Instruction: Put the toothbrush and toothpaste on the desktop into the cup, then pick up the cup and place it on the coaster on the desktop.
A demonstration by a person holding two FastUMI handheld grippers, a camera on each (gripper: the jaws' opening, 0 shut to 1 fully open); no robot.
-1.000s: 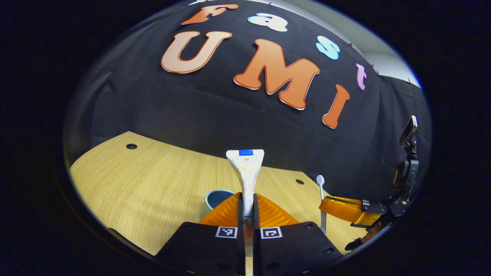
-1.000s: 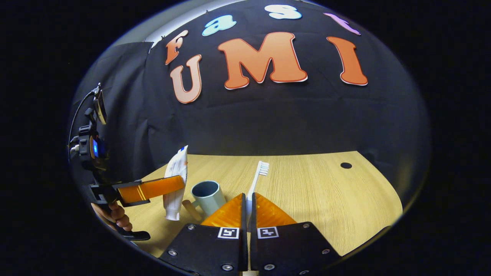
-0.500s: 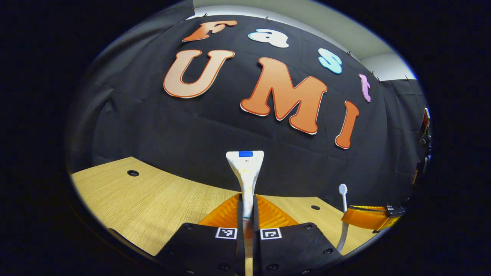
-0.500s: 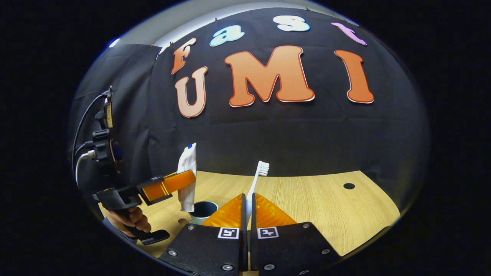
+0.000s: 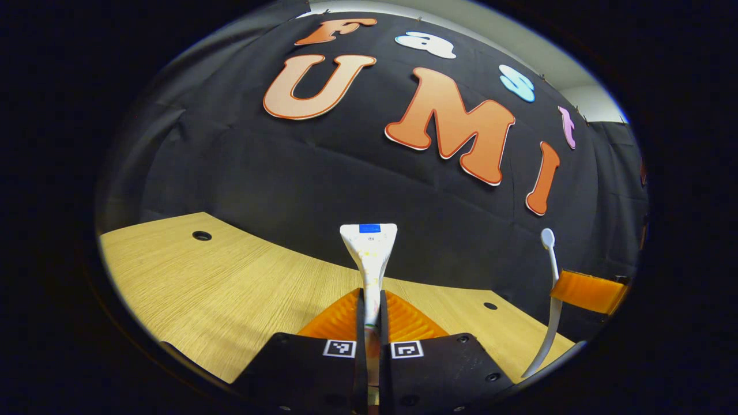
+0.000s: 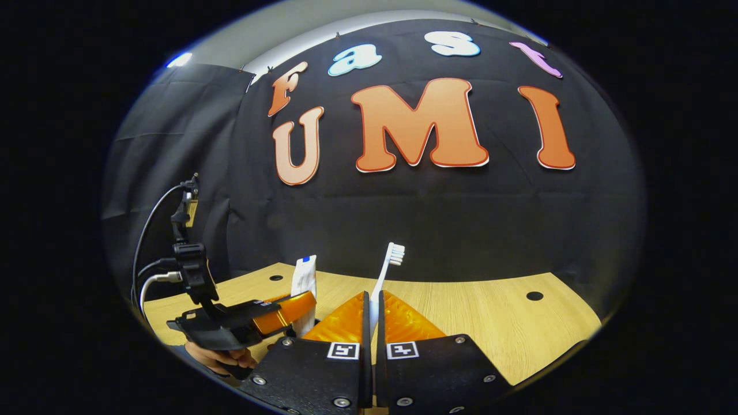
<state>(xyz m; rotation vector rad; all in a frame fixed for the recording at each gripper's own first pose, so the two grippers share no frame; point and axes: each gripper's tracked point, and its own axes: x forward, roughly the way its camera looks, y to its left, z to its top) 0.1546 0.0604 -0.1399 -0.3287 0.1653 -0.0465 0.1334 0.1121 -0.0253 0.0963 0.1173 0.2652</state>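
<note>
A white toothpaste tube (image 5: 369, 253) stands upright between my left gripper's (image 5: 372, 295) fingers, which are shut on its lower part, above the wooden desktop (image 5: 219, 288). To its right in the left gripper view, the white toothbrush (image 5: 550, 288) rises from my right gripper's finger (image 5: 588, 291). In the right gripper view my right gripper (image 6: 373, 296) is shut on the toothbrush (image 6: 387, 268), bristles up. The left gripper (image 6: 285, 308) with the toothpaste (image 6: 304, 276) sits low at the left, held by a hand (image 6: 219, 360). My right gripper's body hides what lies below the tube.
The desktop (image 6: 490, 323) stretches to the right, with round cable holes (image 6: 534, 295) (image 5: 202, 236). The black cloth wall stands close behind the desk's far edge. Cables (image 6: 153, 242) trail from the left gripper.
The blue cup, seen earlier below the toothpaste, has passed out of sight. The left gripper with the tube has sunk and come closer to my right gripper. Both grips hold.
</note>
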